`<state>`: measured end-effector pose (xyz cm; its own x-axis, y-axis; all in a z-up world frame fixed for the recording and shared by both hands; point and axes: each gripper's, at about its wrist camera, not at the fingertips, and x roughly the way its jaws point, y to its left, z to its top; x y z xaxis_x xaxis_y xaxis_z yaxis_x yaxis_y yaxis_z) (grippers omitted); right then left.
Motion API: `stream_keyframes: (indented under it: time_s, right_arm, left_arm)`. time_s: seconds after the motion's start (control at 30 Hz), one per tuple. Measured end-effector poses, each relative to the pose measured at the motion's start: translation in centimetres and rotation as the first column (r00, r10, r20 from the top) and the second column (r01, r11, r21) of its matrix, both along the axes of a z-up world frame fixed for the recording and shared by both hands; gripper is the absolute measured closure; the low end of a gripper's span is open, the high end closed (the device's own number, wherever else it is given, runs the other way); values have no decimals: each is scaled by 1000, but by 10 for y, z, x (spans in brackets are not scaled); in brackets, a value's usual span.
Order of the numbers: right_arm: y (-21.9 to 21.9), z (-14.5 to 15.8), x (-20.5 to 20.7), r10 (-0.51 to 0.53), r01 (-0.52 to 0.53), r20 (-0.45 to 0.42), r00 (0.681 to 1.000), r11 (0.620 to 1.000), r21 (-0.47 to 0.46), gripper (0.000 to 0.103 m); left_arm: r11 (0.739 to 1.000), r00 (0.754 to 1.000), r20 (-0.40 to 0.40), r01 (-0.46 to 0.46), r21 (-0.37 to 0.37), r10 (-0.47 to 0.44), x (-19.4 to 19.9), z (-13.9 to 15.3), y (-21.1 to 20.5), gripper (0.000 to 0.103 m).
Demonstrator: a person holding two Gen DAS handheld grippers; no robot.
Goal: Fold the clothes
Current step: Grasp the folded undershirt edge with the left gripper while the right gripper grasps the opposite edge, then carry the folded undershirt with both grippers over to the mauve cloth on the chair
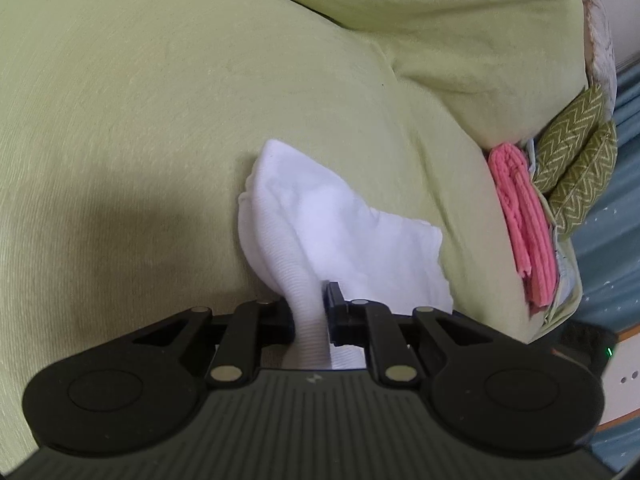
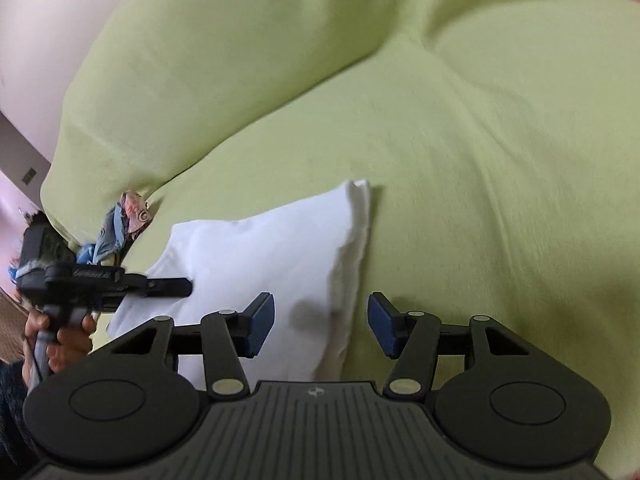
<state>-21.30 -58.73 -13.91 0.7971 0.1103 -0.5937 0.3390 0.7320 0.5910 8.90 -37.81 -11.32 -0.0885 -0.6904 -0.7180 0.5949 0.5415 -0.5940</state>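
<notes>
A white garment (image 1: 320, 216) lies on the light green sofa seat (image 1: 120, 140). My left gripper (image 1: 310, 320) is shut on a bunched edge of the white garment, which rises between the fingers. In the right wrist view the white garment (image 2: 260, 256) lies partly folded on the seat, and my right gripper (image 2: 321, 326) is open and empty just above its near right edge. The left gripper (image 2: 160, 286) also shows in the right wrist view, held by a hand at the left, its fingers at the garment's left edge.
A folded pink cloth (image 1: 520, 216) lies at the seat's right end beside green zigzag cushions (image 1: 576, 164). Sofa back cushions (image 2: 240, 60) rise behind the seat. A patterned blue and pink cloth (image 2: 120, 224) sits in the seat crease at the left.
</notes>
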Motion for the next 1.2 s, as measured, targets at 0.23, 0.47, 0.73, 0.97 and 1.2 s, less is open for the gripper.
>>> stream_keyframes:
  time_s: [0.23,0.47,0.73,0.97,1.2]
  right_arm:
    - [-43,-9,7,65,-72,85,994,994,85,48]
    - [-62,-27,33,53,-87,158,986,973,215,58]
    - [-52,-20,23,-27,-6,171,985,982,190,93]
    - [-17,36,-83,-204,183,290,935,978,98,93]
    - [39,98,-294,-501,522,339,796,852,32,93]
  left_arm:
    - [1000,999,-32,10,-13,-11,9,-3,2,92]
    - [999,998,-65,11,-44,-14,16,-8,1,92]
    - [996,995,51,82,-22,-81,6,14,-11,96]
    - [959,952,178,268,-89,-249,-60,75,-48,97]
    - [785,807,196,588,-195,-556,-215,112,-116,97]
